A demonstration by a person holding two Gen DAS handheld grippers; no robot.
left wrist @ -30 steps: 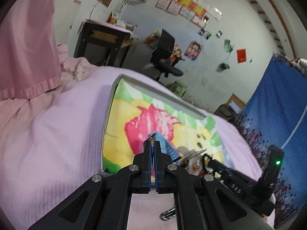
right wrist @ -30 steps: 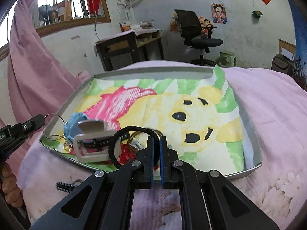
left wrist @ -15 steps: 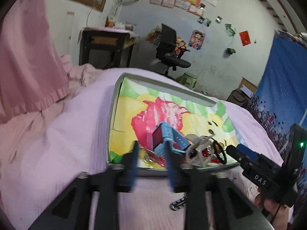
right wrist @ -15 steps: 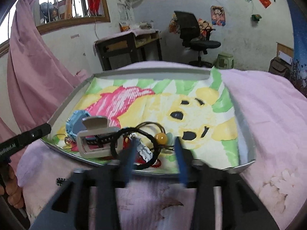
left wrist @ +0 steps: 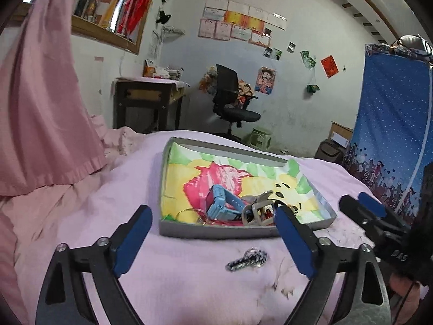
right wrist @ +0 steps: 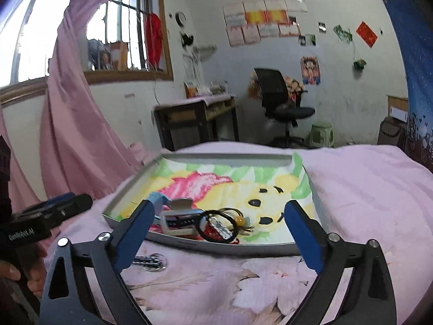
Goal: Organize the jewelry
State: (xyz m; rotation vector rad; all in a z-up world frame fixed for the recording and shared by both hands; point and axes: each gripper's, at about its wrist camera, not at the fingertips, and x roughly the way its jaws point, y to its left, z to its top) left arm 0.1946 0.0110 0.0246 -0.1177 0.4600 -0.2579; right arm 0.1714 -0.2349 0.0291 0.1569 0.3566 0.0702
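Readable writing: the left gripper body, seen at the left edge of the right wrist view, carries white lettering reading roughly "GenRobot.AI"; the right gripper body in the left wrist view shows "DAS". The wall papers are too small to read.

A shallow grey tray (left wrist: 216,233) lined with a cartoon bear picture sits on a pink blanket (left wrist: 94,195). Its near end holds a heap: a light blue watch (left wrist: 223,203), a white buckled strap (right wrist: 177,220), a black cord loop (right wrist: 216,226) with a yellow bead (right wrist: 238,220), something red beneath. One key ring (left wrist: 247,260) lies outside on the blanket, just before the tray's near wall.

The left gripper (left wrist: 211,241) and right gripper (right wrist: 217,234) are both opening, jaws spread wide, with nothing held between them.

Only the left wrist view shows thin wire rings (left wrist: 186,214) beside the watch; only the right wrist view shows the bead and a barred window (right wrist: 89,32).
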